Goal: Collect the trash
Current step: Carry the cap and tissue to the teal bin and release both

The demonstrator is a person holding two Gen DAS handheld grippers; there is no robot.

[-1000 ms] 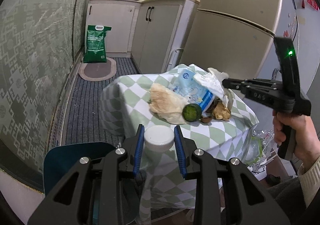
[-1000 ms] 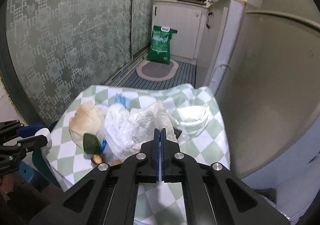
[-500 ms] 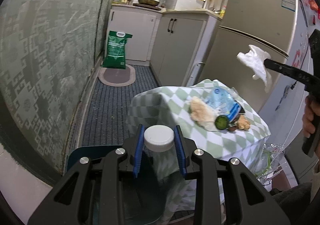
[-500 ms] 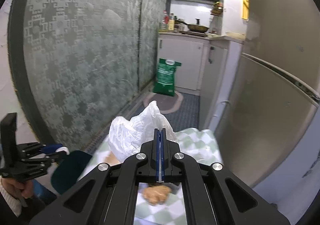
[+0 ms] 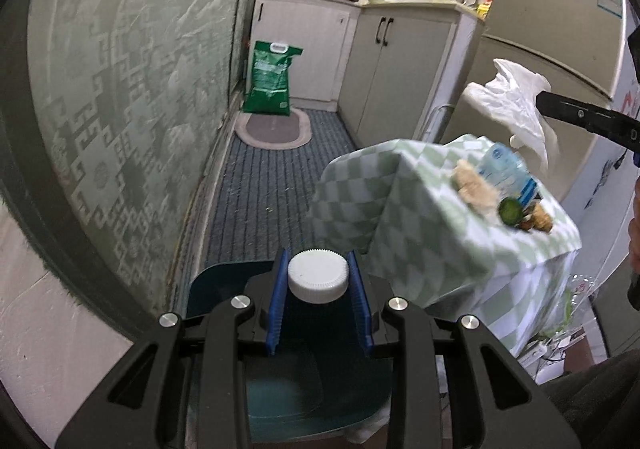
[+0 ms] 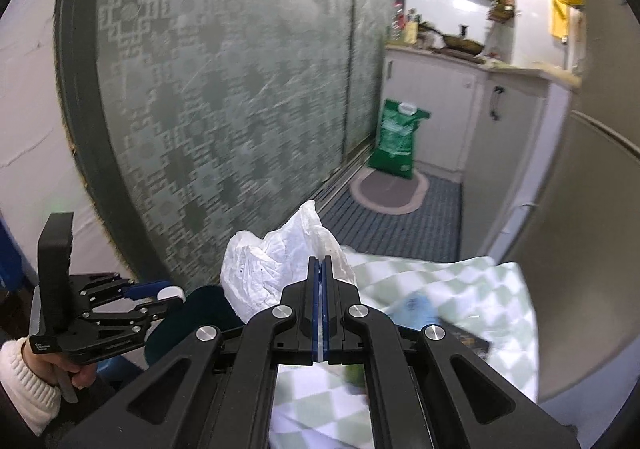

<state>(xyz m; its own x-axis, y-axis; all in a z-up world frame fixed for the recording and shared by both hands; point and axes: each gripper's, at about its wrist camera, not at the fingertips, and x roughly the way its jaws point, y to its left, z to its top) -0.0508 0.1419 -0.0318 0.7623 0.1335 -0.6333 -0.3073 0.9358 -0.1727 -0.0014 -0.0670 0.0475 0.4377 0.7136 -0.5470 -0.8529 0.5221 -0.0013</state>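
From the left wrist view, the left gripper point(image 5: 319, 305) had its jaws partly open and clamped on either side of the white screw cap point(image 5: 319, 276) of a clear bottle, which hung below them over a dark teal bin point(image 5: 224, 289), probably so that it could be dropped in as trash. To the right stood a small table point(image 5: 420, 249) under a green-and-white checked cloth, carrying more rubbish: a crumpled brownish wrapper point(image 5: 474, 185), a blue-and-white packet point(image 5: 506, 173), a cut piece of cucumber point(image 5: 510, 211) and some brown scraps. Above the table the right gripper reached in from the edge, pinching a white plastic bag point(image 5: 512, 105) that dangled free of the table. From the right wrist view, the right gripper point(image 6: 319, 269) had its jaws shut completely, a fold of the white bag point(image 6: 276, 269) caught between the blue pads, the rest billowing out ahead. The thin film likely demanded that tight pinch. The left gripper showed low on the left, held by a hand point(image 6: 76, 369) in a white cuff.
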